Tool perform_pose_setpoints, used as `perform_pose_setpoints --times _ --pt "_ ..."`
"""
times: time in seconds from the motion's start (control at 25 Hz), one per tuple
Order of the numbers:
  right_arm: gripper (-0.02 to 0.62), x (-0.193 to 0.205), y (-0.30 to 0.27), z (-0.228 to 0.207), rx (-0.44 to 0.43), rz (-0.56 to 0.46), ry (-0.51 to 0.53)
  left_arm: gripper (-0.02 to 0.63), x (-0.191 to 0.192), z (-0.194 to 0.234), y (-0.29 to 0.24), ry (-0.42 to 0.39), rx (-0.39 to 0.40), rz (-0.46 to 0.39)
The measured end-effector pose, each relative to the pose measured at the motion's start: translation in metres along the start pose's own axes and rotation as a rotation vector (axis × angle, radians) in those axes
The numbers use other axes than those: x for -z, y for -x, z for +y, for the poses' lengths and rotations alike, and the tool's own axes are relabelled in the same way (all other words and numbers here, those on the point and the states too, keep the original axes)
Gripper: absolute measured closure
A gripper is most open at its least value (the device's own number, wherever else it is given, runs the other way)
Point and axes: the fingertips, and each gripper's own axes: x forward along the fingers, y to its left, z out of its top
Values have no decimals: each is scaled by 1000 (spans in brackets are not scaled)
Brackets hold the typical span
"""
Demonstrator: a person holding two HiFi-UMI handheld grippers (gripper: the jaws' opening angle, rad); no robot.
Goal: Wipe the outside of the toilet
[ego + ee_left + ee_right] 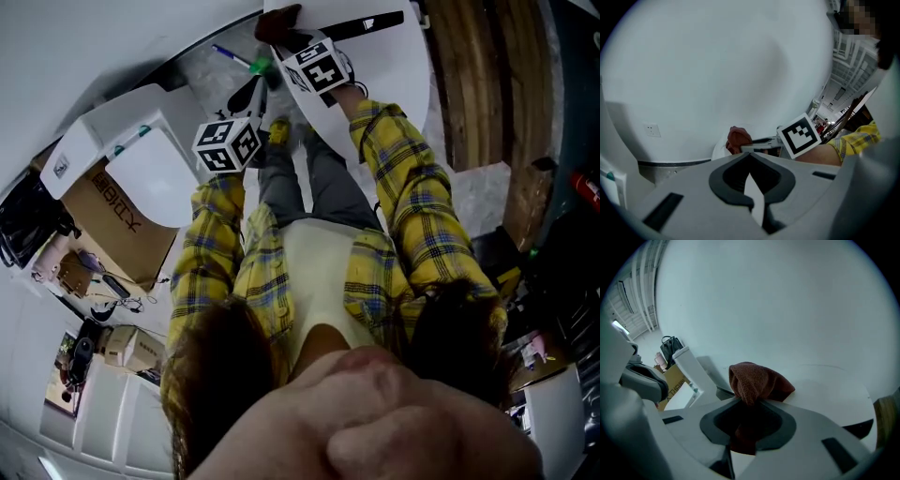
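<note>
A rust-brown cloth (757, 380) is bunched between the jaws of my right gripper (747, 404), which is shut on it. The cloth presses on the curved white top of the toilet (834, 390). In the head view the right gripper (286, 37) reaches far forward, holding the cloth (278, 23) at the edge of the white toilet (403, 66). My left gripper (255, 86) hangs closer in, to the left, off the toilet. Its jaws (750, 161) look shut with nothing held. From the left gripper view, the cloth (737, 139) shows ahead.
A second white toilet (141, 150) stands at the left beside a cardboard box (112, 220) and a black bag (28, 220). Wooden planks (487, 84) lean at the right. A blue pen (230, 56) lies on the floor. A white wall with a socket (651, 130) is ahead.
</note>
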Motion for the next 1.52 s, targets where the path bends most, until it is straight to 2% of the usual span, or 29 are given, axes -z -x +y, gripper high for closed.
perform_pose_setpoints --times 0.32,1.08,1.4,1.52 --pt "505 21 -8 -51 82 67 -63 598 8 -8 -24 -33 15 46" --pt "505 58 78 -193 381 65 -131 598 10 -21 -37 -79 24 75" --pt "505 72 103 -221 476 80 -179 598 2 -27 -46 -98 29 65" --pt "505 76 110 -225 485 78 -204 598 -3 -29 -50 -108 31 61"
